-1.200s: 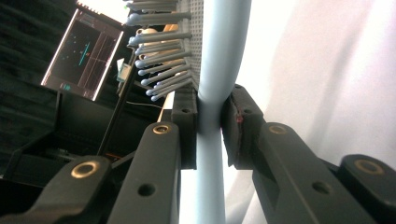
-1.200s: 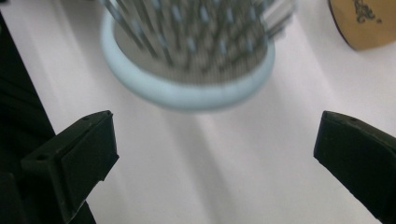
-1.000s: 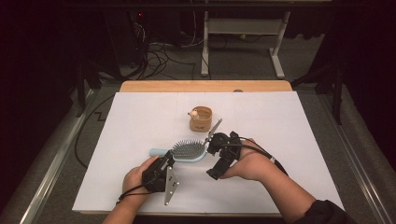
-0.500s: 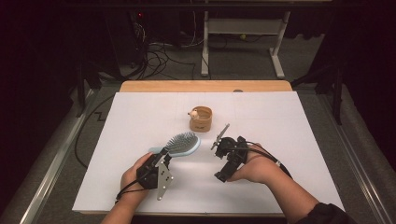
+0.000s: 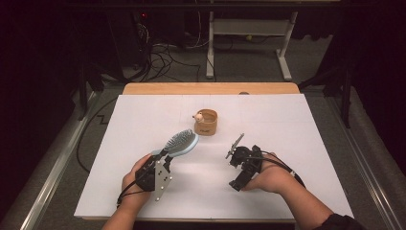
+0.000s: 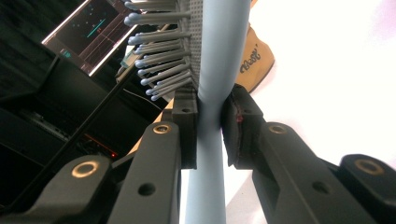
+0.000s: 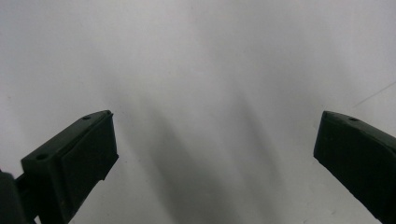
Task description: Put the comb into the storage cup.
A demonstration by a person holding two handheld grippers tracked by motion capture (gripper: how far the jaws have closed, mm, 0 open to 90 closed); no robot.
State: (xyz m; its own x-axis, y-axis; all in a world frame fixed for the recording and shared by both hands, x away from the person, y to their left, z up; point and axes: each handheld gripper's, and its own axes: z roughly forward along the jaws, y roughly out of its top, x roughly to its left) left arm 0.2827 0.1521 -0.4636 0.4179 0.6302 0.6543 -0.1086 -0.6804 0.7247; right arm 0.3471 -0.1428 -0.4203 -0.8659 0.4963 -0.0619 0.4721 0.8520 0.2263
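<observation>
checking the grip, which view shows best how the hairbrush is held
The left gripper view: both pads pinch the hairbrush at its neck, just below the bristles. The high view shows the hairbrush small, angled up off the white table.

A: Hairbrush (image 6: 219,60), in the left gripper (image 6: 208,133): head cut off above the jaws, handle end below them.

B: Small cream item on wooden cup (image 5: 206,122) rim, beyond both grippers: too small to identify.
</observation>
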